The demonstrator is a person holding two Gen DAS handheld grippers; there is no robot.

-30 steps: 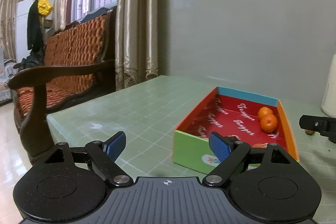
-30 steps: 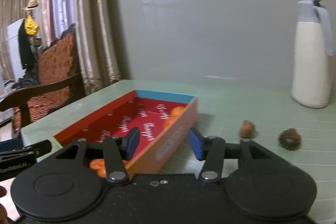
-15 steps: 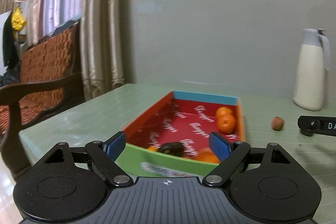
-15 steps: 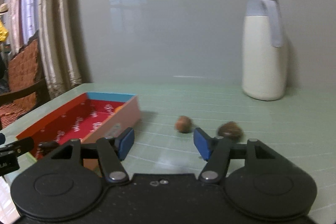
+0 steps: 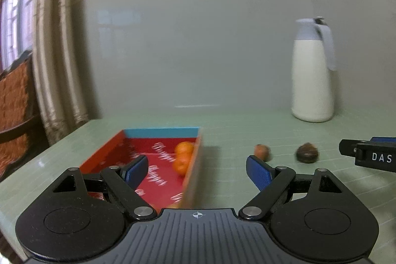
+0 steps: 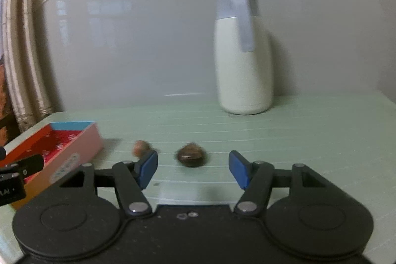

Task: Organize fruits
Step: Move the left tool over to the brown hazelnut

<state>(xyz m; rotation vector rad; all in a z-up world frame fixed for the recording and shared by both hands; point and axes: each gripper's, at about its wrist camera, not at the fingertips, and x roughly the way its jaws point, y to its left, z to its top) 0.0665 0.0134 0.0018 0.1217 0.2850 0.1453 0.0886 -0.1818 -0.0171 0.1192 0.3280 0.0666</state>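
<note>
The dark fruit lies right of the box, dead ahead of the right gripper, nearer than the left gripper; both jaws spread, empty.

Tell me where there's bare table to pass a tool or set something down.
Bare table runs between the two loose fruits and the white jug, and on to the right edge. It is crowded by the tray: the small brown fruit sits close to its wall, the dark fruit just beyond, ahead of the open right tool.
</note>
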